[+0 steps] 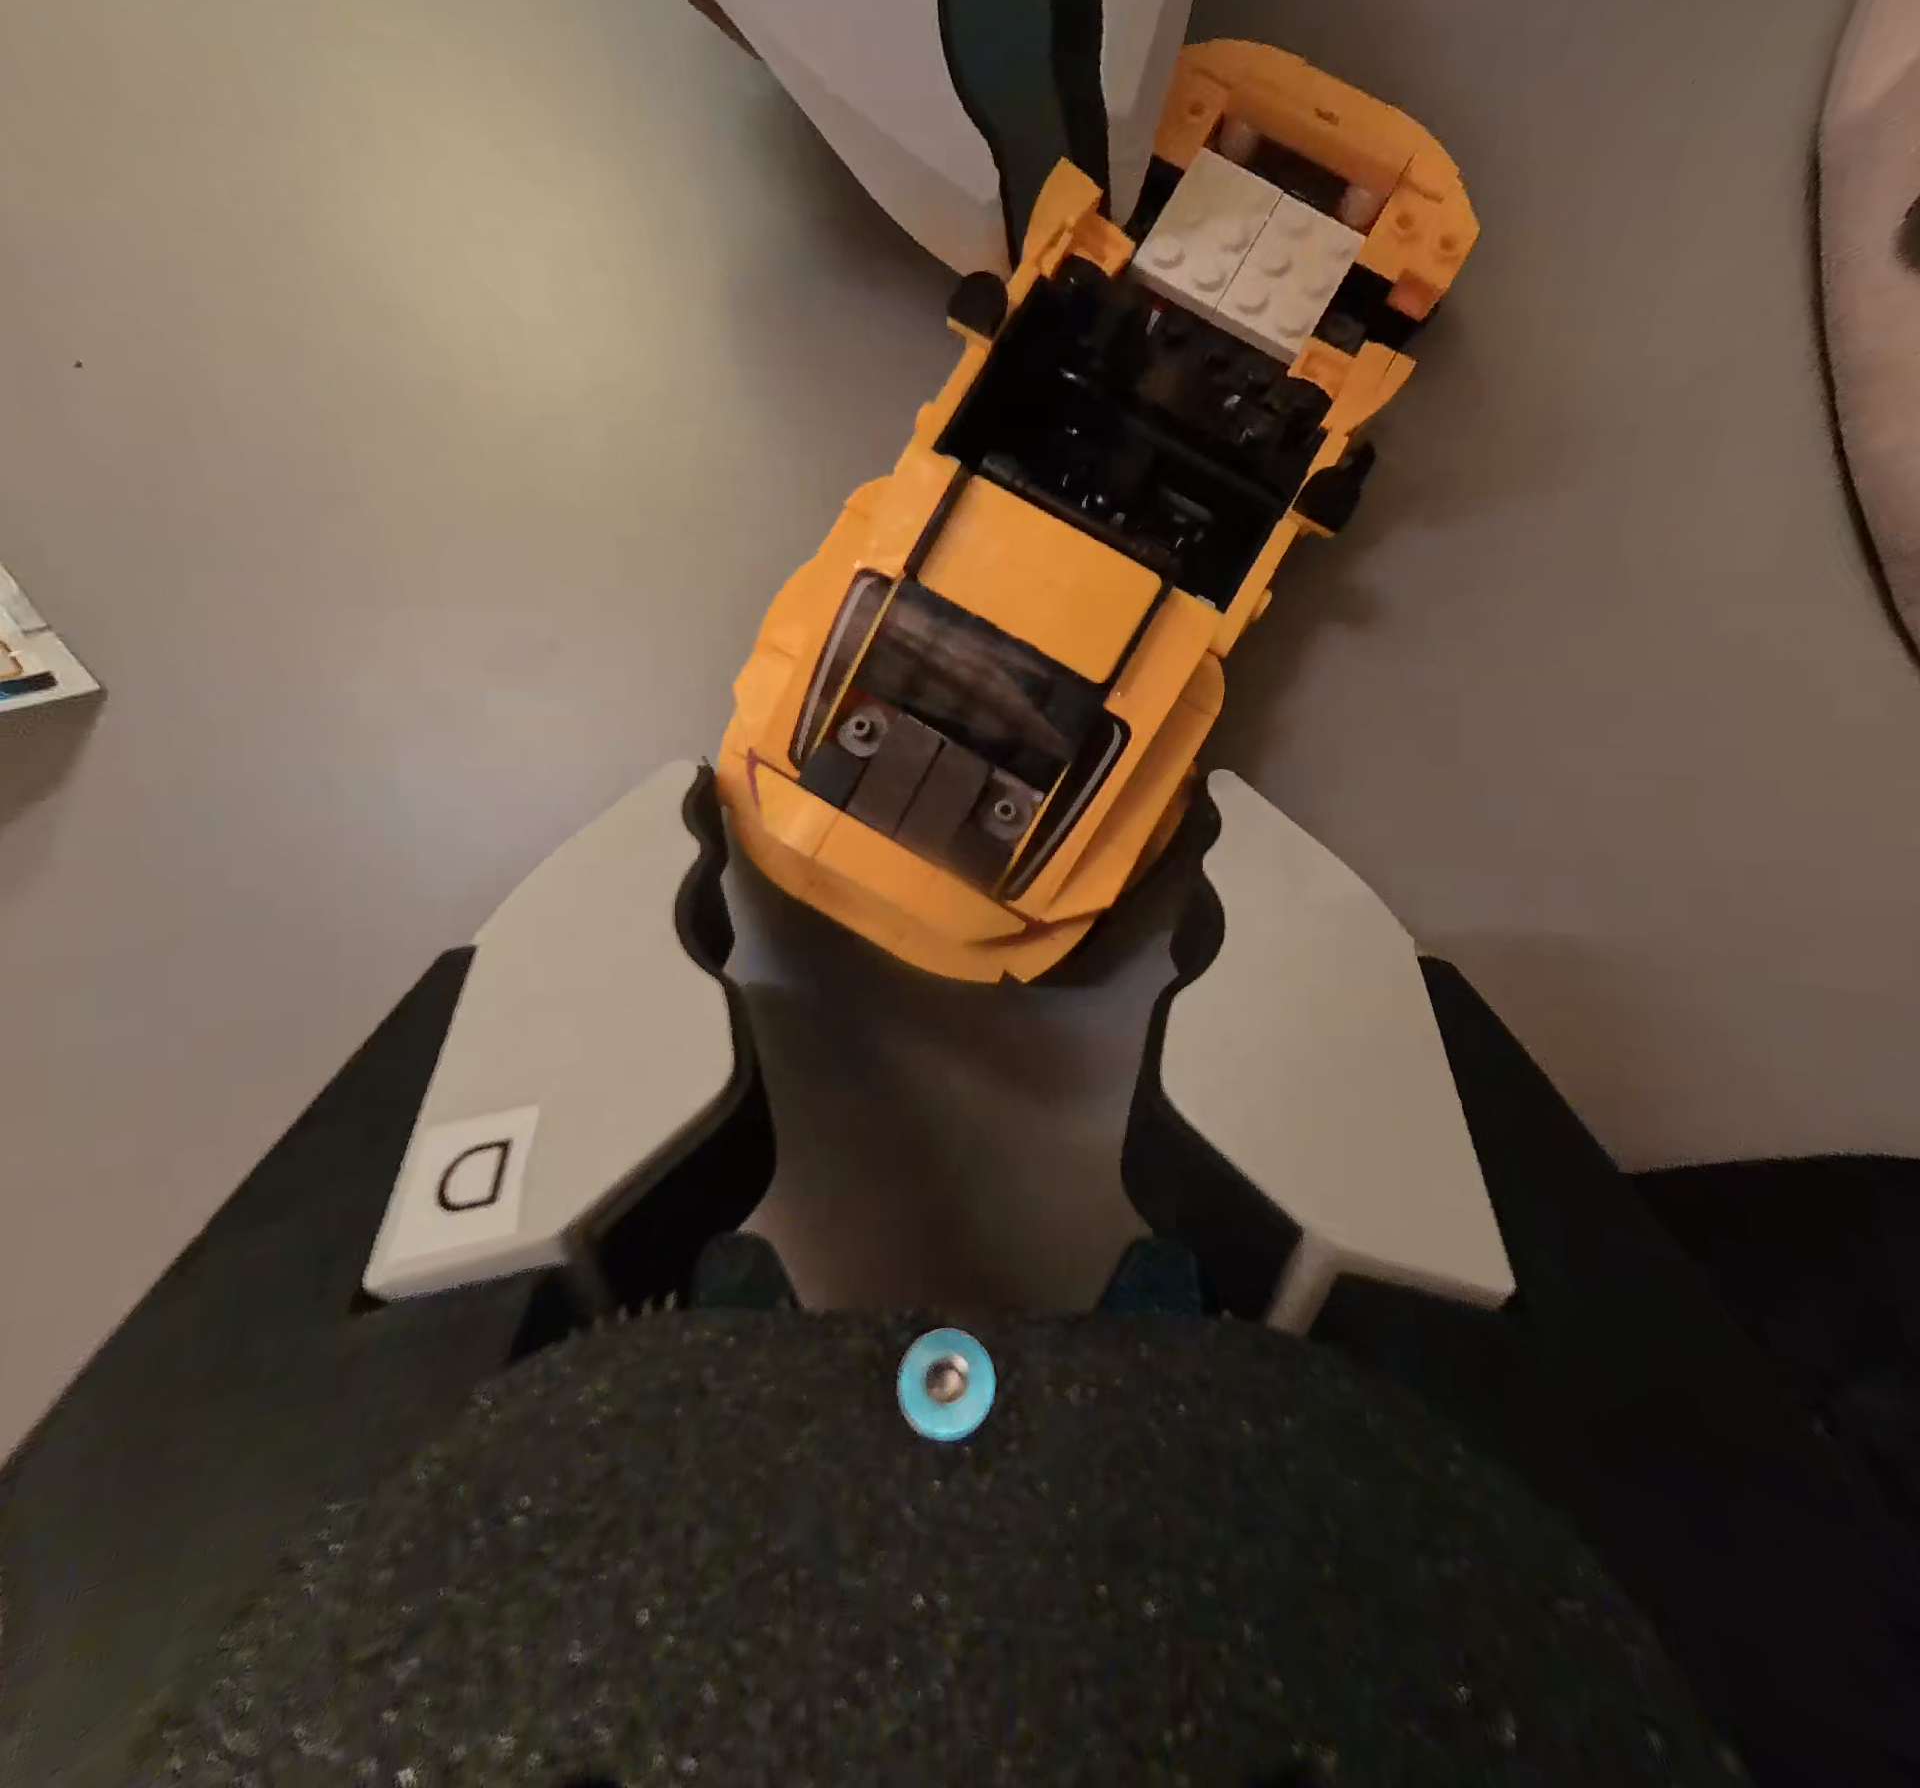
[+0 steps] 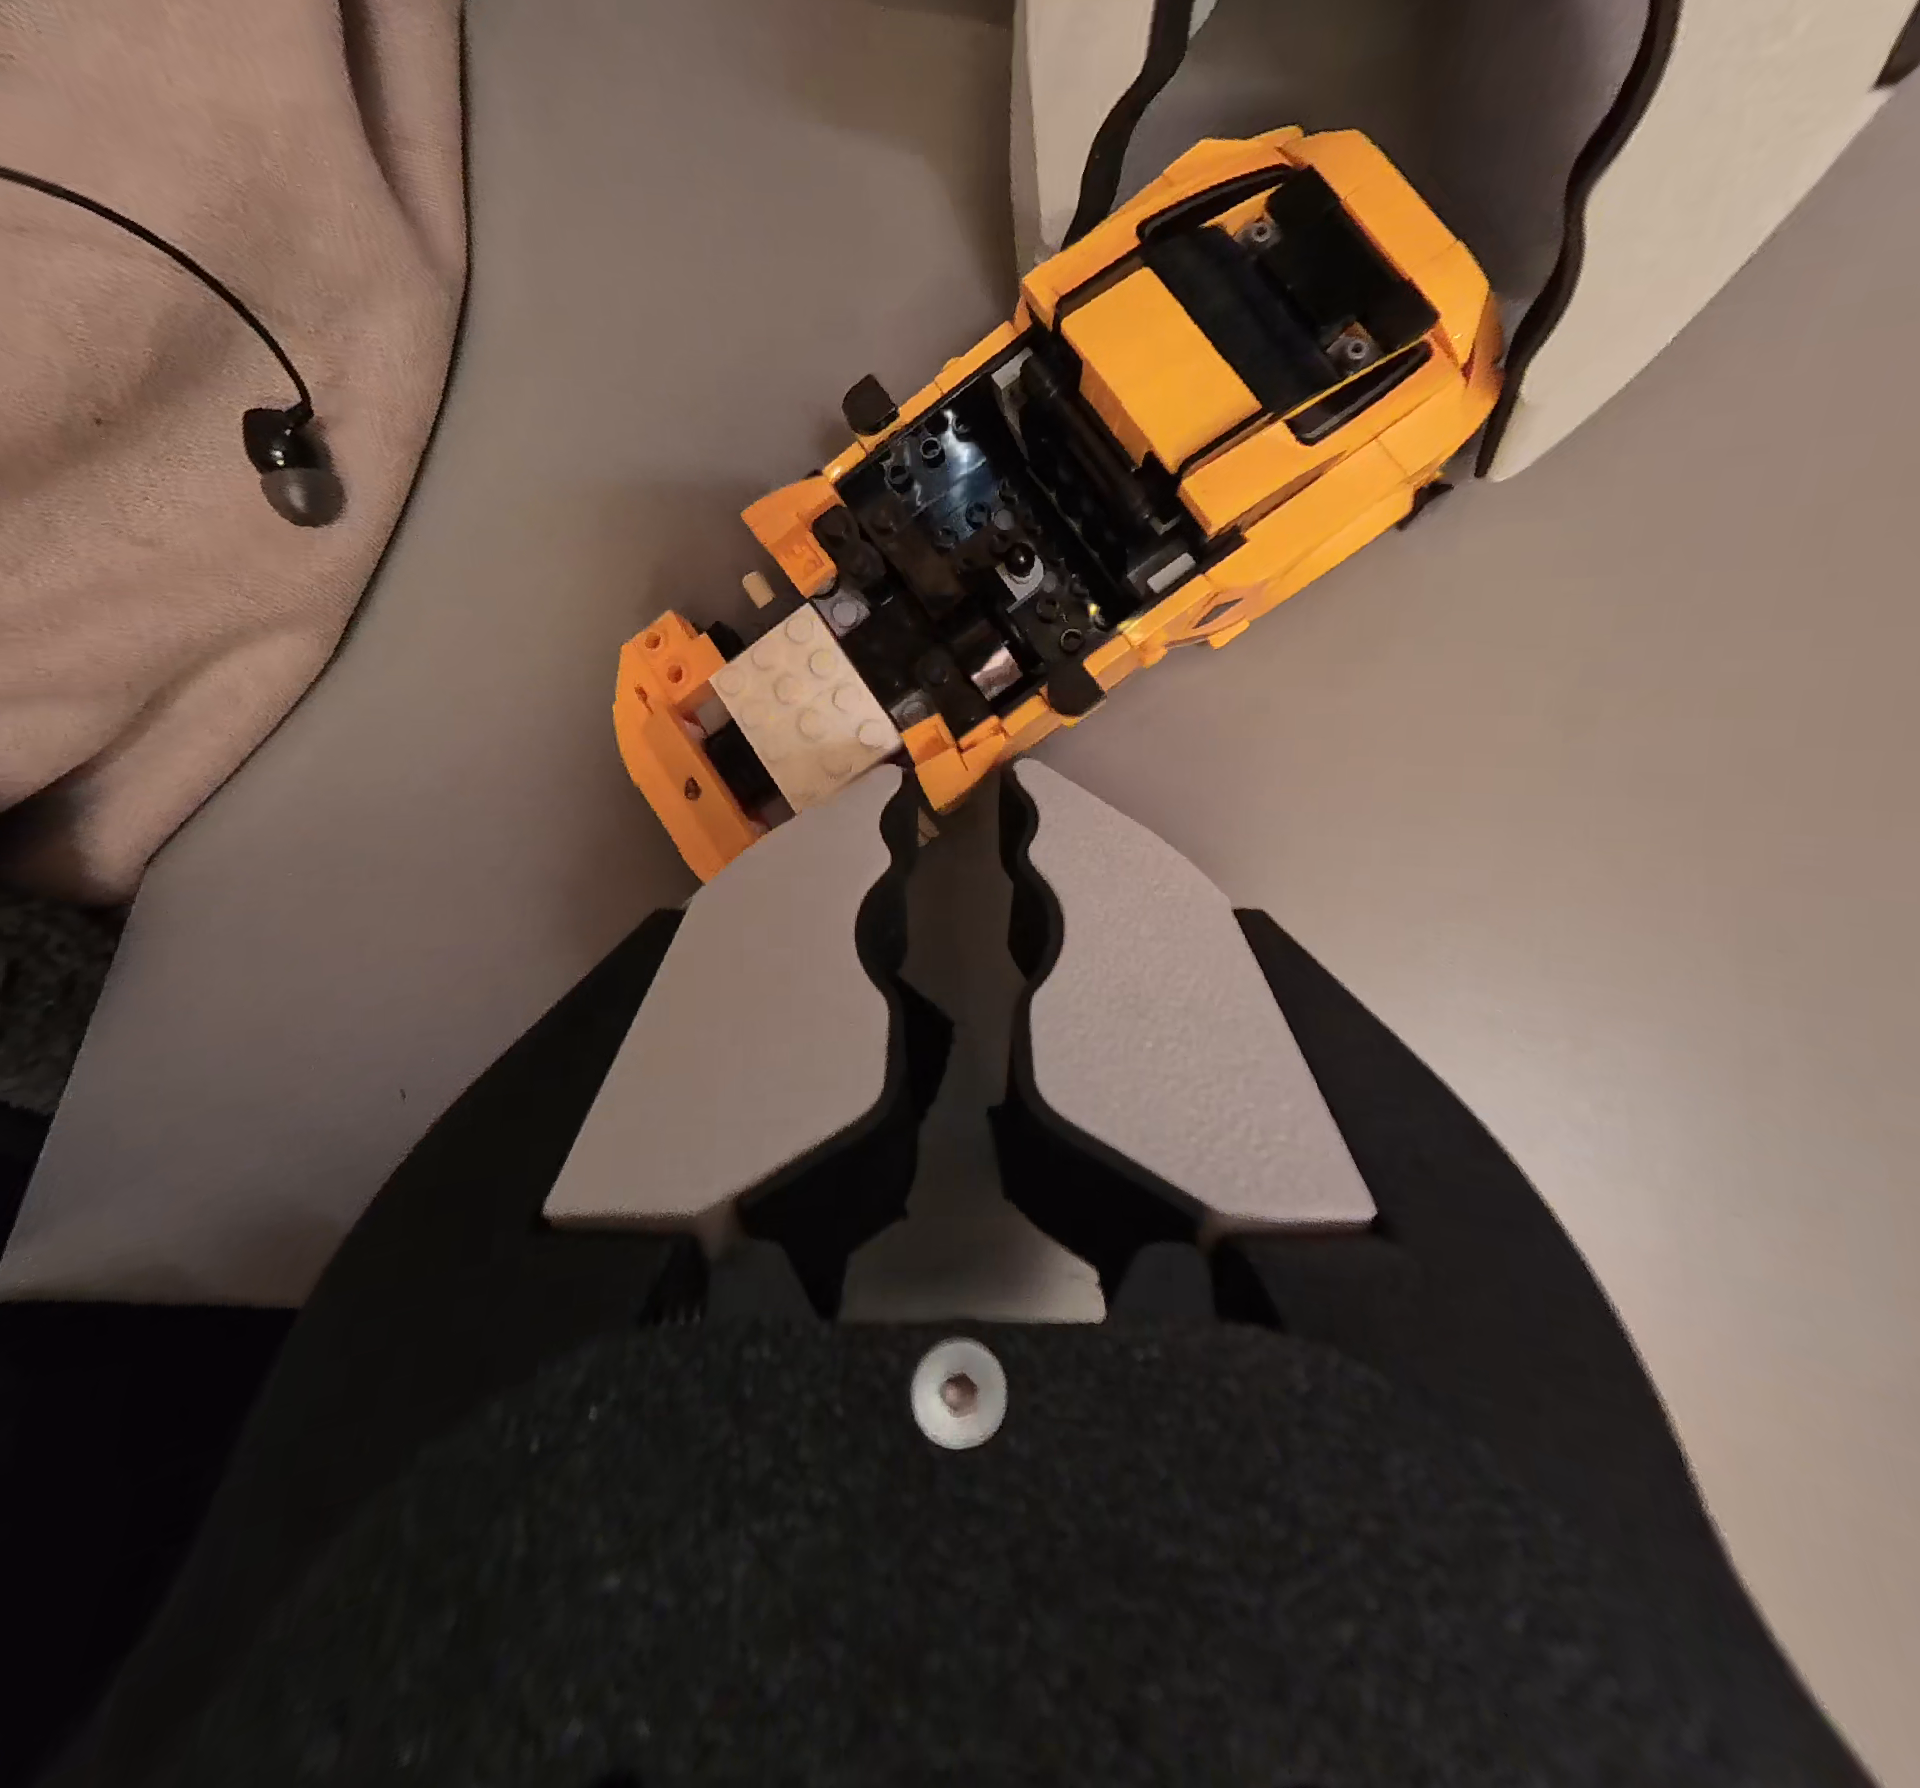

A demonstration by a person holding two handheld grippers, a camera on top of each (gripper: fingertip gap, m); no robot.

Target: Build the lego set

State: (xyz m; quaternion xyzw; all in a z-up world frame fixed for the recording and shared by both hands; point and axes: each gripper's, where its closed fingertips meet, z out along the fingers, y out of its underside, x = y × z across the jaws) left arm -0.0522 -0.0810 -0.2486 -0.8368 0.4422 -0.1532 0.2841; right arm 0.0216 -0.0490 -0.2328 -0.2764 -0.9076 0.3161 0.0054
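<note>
An orange lego car (image 1: 1049, 575) with an open black cockpit and white bricks (image 1: 1242, 258) at one end lies on the grey table (image 1: 416, 388). My left gripper (image 1: 953, 803) is shut on the car's sloped end with the dark window, one finger on each side. It also shows in the right wrist view (image 2: 1278, 346). My right gripper (image 2: 954, 777) is nearly closed and pinches the car's (image 2: 1132, 491) orange side wall next to the white bricks (image 2: 805, 710). It shows at the top of the left wrist view (image 1: 1055, 232).
A beige cloth (image 2: 177, 284) with a black earphone (image 2: 296, 476) on it lies on the table to the left in the right wrist view. A corner of a printed booklet (image 1: 31, 658) shows at the left edge of the left wrist view. There is about 9 centimetres between the tips of the two grippers.
</note>
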